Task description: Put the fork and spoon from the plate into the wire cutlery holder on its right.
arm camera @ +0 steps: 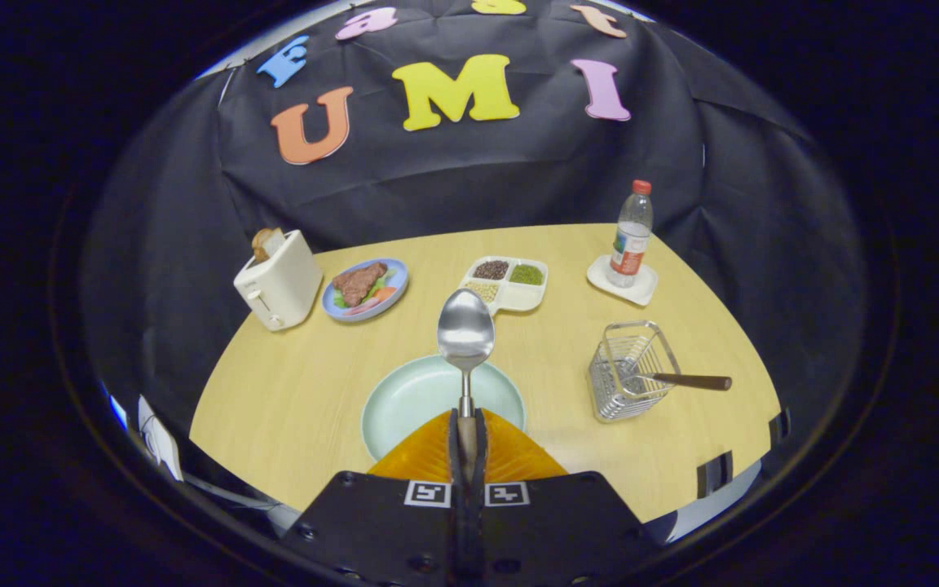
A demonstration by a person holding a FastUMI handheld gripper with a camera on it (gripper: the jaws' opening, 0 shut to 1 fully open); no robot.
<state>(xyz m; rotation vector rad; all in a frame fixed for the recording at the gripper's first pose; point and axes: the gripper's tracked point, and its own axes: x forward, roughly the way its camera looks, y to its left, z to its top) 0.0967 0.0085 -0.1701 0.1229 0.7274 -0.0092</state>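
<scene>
My gripper [467,424] is shut on the spoon [465,336], both orange fingers [421,461] pressing its handle. The steel bowl of the spoon points straight ahead and is held up over the far rim of the pale green plate [404,399], which lies just ahead of the fingers. To the right of the plate stands the wire cutlery holder [628,371]. The fork [685,380] rests in the holder, its brown handle sticking out to the right over the rim.
Beyond the plate lie a white divided tray of beans [510,284] and a blue plate of food [365,289]. A white toaster [278,281] stands far left. A water bottle [631,232] on a white coaster stands behind the holder.
</scene>
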